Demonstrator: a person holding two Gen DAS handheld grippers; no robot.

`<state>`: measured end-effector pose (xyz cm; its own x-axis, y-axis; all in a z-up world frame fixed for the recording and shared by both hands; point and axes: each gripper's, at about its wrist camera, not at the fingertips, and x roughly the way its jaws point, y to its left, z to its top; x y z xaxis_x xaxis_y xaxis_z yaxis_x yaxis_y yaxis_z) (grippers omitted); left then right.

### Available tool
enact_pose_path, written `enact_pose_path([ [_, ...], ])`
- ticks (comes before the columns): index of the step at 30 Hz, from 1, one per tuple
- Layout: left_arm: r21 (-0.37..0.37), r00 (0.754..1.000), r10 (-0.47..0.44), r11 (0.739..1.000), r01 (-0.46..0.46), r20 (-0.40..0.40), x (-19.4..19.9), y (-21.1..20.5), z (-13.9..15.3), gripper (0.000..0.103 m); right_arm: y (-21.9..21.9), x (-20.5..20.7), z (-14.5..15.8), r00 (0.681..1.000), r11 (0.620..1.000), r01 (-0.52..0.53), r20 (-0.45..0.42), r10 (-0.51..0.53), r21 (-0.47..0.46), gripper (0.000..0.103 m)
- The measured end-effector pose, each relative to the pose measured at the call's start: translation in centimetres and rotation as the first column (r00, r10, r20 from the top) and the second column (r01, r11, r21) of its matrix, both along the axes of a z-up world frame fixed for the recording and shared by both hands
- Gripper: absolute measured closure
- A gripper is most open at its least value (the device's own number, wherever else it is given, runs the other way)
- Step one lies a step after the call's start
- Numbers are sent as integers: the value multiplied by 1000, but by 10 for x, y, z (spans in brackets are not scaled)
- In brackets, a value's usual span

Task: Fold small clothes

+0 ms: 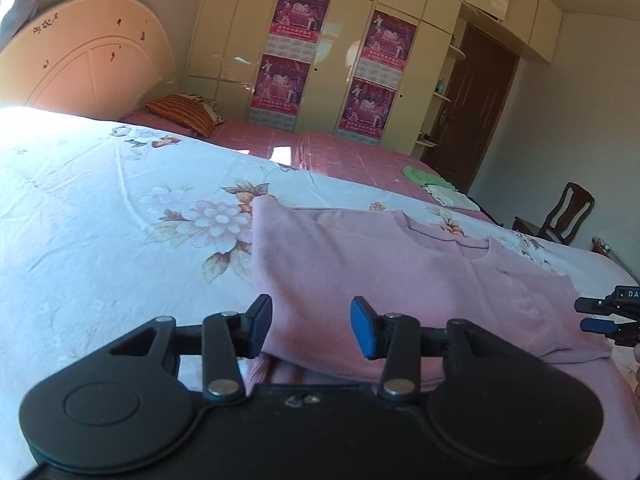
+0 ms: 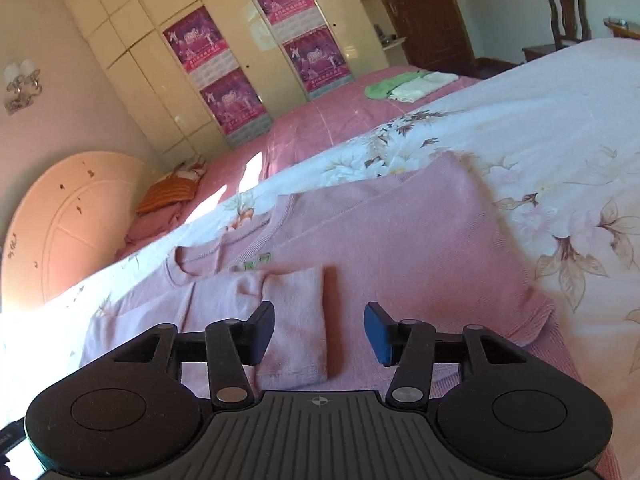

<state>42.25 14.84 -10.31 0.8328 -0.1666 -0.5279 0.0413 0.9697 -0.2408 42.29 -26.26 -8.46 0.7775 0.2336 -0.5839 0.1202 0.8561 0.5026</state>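
Two black two-finger grippers hang over a pink knit sweater (image 2: 400,248) spread flat on a white floral bedsheet (image 1: 100,208). Beneath and ahead of the left gripper (image 1: 311,330) lies the sweater's folded edge; its blue-padded jaws stand apart, pressing on nothing. Directly ahead of the right gripper (image 2: 319,332), whose jaws are likewise parted and empty, one sleeve (image 2: 296,320) lies folded across the sweater's body. Far beyond both grippers, small green and white folded cloths (image 2: 404,84) sit on a pink checked bedspread (image 2: 320,128).

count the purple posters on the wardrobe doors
4. Two are stacked on the left door: upper, lower. Two are stacked on the right door: upper, lower. None looks hidden.
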Motion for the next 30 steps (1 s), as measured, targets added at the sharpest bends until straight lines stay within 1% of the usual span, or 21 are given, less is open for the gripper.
enact_pose_path([
  [3,-25,999,-24,999,23,-49,23,-8,-18,61,9,18,-1,999,999,-40,14,41,-33,55],
  [4,-32,997,-22,999,20,-79,26,-10,-27,60,13,25,-5,998,997,-64,-7,64,-47,63],
  [5,-26,995,-23,999,20,-102,30,-10,-36,60,18,33,-10,995,994,-91,-50,88,-66,69],
  [6,-22,996,-28,999,26,-83,29,-10,-37,60,25,39,-17,989,987,-115,-106,103,-113,70],
  [7,-28,995,-32,999,29,-93,30,-9,-34,60,28,37,-15,991,980,-119,-87,106,-157,75],
  [8,-31,996,-31,999,29,-88,32,-7,-29,60,29,35,-12,991,977,-118,-75,106,-177,75],
  [9,-31,997,-28,999,26,-66,35,-4,-23,59,29,31,-9,993,977,-112,-46,105,-180,75],
  [10,-29,999,-27,999,25,-47,41,-2,-18,55,30,29,-7,994,978,-111,-23,109,-179,75],
  [11,-24,999,-23,999,22,-37,52,0,-13,52,32,31,-6,994,977,-111,-5,112,-183,75],
  [15,7,999,-45,999,45,-30,101,-5,-3,51,56,57,-4,986,965,-160,12,166,-207,75],
  [17,46,997,-55,997,58,-53,125,-9,-10,48,75,71,-6,977,949,-198,24,210,-245,75],
  [19,92,991,-40,994,52,-126,146,-6,-26,46,92,85,-13,973,928,-220,5,232,-300,75],
  [20,97,993,-41,994,52,-114,148,-1,-32,46,97,93,-20,975,915,-218,-30,221,-340,75],
  [21,88,994,-59,994,67,-97,146,3,-35,46,99,98,-25,979,911,-200,-39,200,-361,76],
  [22,90,993,-72,993,81,-96,144,5,-35,46,98,99,-26,982,910,-186,-38,185,-370,77],
  [23,103,992,-70,991,81,-105,141,5,-32,46,99,100,-26,985,905,-171,-49,166,-389,77],
  [24,102,993,-55,993,66,-106,136,3,-26,47,99,100,-24,984,908,-175,-48,169,-381,77],
  [25,74,995,-52,996,58,-84,129,0,-20,47,97,95,-19,983,919,-178,-17,184,-351,77],
  [26,21,996,-81,996,82,-43,119,-8,-11,45,97,93,-13,978,926,-194,15,210,-323,77],
  [27,-4,993,-112,994,112,-24,114,-20,-7,45,103,91,-10,970,927,-217,38,240,-307,77],
  [30,-20,976,-218,976,217,-24,110,-67,-9,44,129,92,-8,940,907,-312,49,338,-283,77],
])
